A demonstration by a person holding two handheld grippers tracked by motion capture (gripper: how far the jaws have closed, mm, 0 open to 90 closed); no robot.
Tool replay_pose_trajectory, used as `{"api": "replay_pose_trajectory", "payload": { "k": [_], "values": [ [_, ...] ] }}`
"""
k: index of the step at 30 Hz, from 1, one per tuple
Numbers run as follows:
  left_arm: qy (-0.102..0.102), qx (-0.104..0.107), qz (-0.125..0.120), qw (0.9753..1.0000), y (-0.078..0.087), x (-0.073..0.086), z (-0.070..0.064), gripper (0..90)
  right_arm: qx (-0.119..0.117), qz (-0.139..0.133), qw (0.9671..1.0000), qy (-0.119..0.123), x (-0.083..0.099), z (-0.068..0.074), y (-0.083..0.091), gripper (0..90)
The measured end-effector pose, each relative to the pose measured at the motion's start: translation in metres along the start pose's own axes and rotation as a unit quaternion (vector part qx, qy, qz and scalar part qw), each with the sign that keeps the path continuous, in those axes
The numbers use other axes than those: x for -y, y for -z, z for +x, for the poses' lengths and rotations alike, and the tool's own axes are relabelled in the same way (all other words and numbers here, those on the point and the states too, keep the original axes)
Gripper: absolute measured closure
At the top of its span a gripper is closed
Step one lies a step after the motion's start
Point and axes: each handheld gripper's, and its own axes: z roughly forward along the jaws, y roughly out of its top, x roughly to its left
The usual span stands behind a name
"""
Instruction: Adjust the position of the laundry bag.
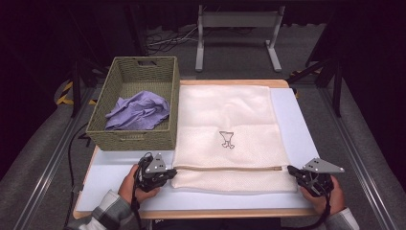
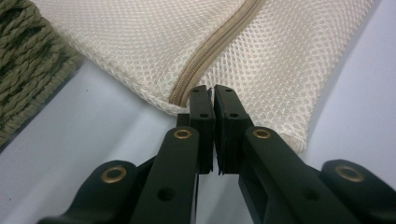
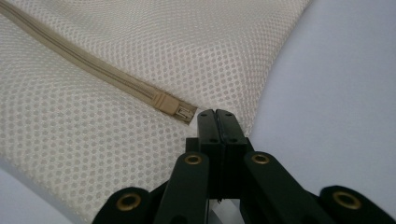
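A cream mesh laundry bag (image 1: 230, 134) lies flat on the table, its tan zipper (image 1: 225, 167) running along the near edge. My left gripper (image 1: 168, 172) is at the bag's left corner, where the zipper (image 2: 219, 42) ends. Its jaws stand shut with a hairline slit, tips (image 2: 214, 91) over the mesh edge (image 2: 261, 79). My right gripper (image 1: 293, 171) is at the zipper's right end, shut, with tips (image 3: 215, 113) touching the mesh just beside the zipper pull (image 3: 180, 108). I cannot tell whether either pinches fabric.
A woven olive basket (image 1: 136, 136) stands at the left of the bag, touching it, with a crumpled purple cloth (image 1: 139, 111) inside. Its weave (image 2: 28, 65) is close to my left gripper. A white mat (image 1: 297, 124) covers the table; a metal stand (image 1: 237, 36) is behind it.
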Motion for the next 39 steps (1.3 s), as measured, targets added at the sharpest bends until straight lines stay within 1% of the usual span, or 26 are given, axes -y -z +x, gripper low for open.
{"api": "replay_pose_trajectory", "payload": {
  "k": [1, 3, 4, 6, 7, 8, 10, 11, 12, 13, 14, 15, 16, 17, 18, 19, 20, 22, 26, 29, 36, 39],
  "values": [
    [-0.002, -0.001, -0.001, 1.0, 0.0, 0.0, 0.0, 87.2, 0.002, 0.003, 1.0, 0.002, 0.0, 0.0, 0.0, 90.0],
    [-0.001, 0.001, 0.0, 1.0, 0.0, 0.001, 0.0, 87.2, 0.005, 0.002, 1.0, -0.001, 0.001, 0.0, 0.0, 86.7],
    [0.0, 0.001, 0.0, 1.0, 0.001, 0.001, 0.0, 87.2, 0.006, 0.001, 1.0, -0.004, 0.002, 0.0, 0.001, 82.6],
    [0.002, 0.002, 0.001, 1.0, 0.001, 0.001, 0.001, 87.0, 0.0, -0.002, 0.9998, -0.018, 0.003, -0.001, 0.002, 77.1],
    [0.005, 0.003, 0.0, 1.0, 0.001, 0.002, 0.0, 87.0, -0.004, 0.002, 0.9998, -0.018, 0.004, -0.001, 0.002, 72.2],
    [0.005, 0.003, 0.0, 1.0, 0.001, 0.002, 0.0, 87.1, -0.004, 0.004, 0.9998, -0.018, 0.005, 0.0, 0.002, 66.7],
    [0.004, 0.003, 0.001, 1.0, 0.001, 0.002, 0.0, 87.1, -0.005, 0.012, 0.9998, -0.017, 0.006, 0.002, 0.004, 59.7],
    [0.004, 0.003, 0.001, 1.0, 0.001, 0.002, 0.0, 87.1, -0.014, 0.021, 0.9996, -0.016, 0.007, 0.002, 0.003, 54.6],
    [0.004, 0.003, 0.0, 1.0, 0.001, 0.003, 0.0, 87.1, -0.018, 0.022, 0.9994, -0.019, 0.009, 0.001, 0.002, 54.3],
    [0.004, 0.003, 0.0, 1.0, 0.001, 0.003, 0.0, 87.1, -0.018, 0.022, 0.9994, -0.019, 0.009, 0.001, 0.002, 54.3],
    [0.003, 0.003, 0.0, 1.0, 0.001, 0.003, 0.0, 87.1, -0.022, 0.021, 0.9992, -0.027, 0.01, 0.0, 0.002, 55.4],
    [0.003, 0.003, 0.001, 1.0, 0.001, 0.003, 0.0, 87.1, -0.027, 0.021, 0.9989, -0.032, 0.01, -0.002, 0.002, 59.9],
    [0.003, 0.004, 0.002, 1.0, 0.001, 0.003, 0.0, 87.1, -0.026, 0.021, 0.999, -0.03, 0.01, -0.002, 0.002, 66.4],
    [0.002, 0.003, 0.002, 1.0, 0.001, 0.003, 0.0, 87.2, -0.03, 0.023, 0.9989, -0.029, 0.009, -0.001, 0.003, 72.4],
    [0.005, 0.002, 0.003, 1.0, 0.001, 0.003, 0.0, 87.3, -0.023, 0.025, 0.9991, -0.027, 0.009, -0.001, 0.003, 79.6],
    [0.003, 0.003, 0.002, 1.0, 0.002, 0.003, 0.0, 87.3, -0.02, 0.025, 0.9991, -0.028, 0.009, -0.001, 0.004, 82.0],
    [0.003, 0.004, 0.001, 1.0, 0.002, 0.003, 0.0, 87.3, -0.022, 0.023, 0.999, -0.032, 0.009, -0.002, 0.005, 83.7],
    [0.005, 0.005, 0.001, 1.0, 0.002, 0.004, 0.0, 87.3, -0.02, 0.022, 0.999, -0.032, 0.009, -0.002, 0.006, 85.0],
    [0.004, 0.007, -0.001, 1.0, 0.004, 0.005, -0.002, 87.3, -0.014, 0.024, 0.9994, -0.02, 0.008, 0.001, 0.008, 85.6],
    [0.004, 0.01, 0.0, 0.9999, 0.005, 0.006, -0.003, 87.2, -0.018, 0.024, 0.9993, -0.022, 0.009, 0.001, 0.009, 85.4],
    [0.003, 0.013, 0.002, 0.9999, 0.007, 0.008, -0.007, 87.1, -0.018, 0.023, 0.9993, -0.023, 0.012, 0.004, 0.013, 85.1],
    [0.005, 0.015, 0.001, 0.9999, 0.008, 0.008, -0.008, 86.9, -0.02, 0.024, 0.9993, -0.02, 0.013, 0.004, 0.014, 85.0]
  ]
}}
